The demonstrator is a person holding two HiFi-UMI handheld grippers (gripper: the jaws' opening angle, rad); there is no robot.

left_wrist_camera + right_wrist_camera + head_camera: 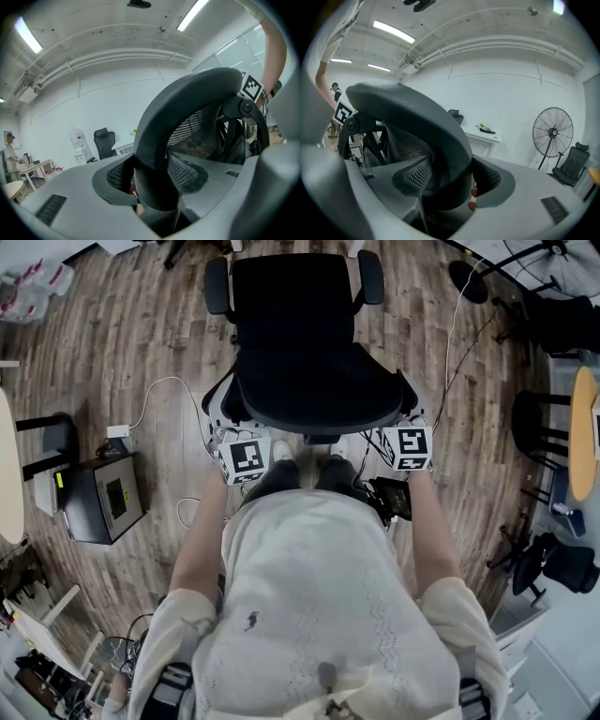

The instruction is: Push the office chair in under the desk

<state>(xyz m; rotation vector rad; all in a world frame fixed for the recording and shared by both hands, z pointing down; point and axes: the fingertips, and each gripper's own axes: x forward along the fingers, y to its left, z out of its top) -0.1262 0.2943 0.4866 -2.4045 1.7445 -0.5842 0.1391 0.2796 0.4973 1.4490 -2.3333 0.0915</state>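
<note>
Head view: the office chair [305,381] stands on the wood floor [122,352] just in front of you; no desk shows.

Left gripper view: your left gripper [151,190] clamps, wide-jawed, on the stiff backrest rim [154,140].

Right gripper view: your right gripper [451,187] grips the rim likewise.

The chair is probably heavy but free-rolling, so push evenly with both hands.

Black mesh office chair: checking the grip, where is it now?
Head view, top centre, straight ahead of the person: the black mesh office chair, its backrest rim between the jaws of the left gripper and right gripper.
</note>
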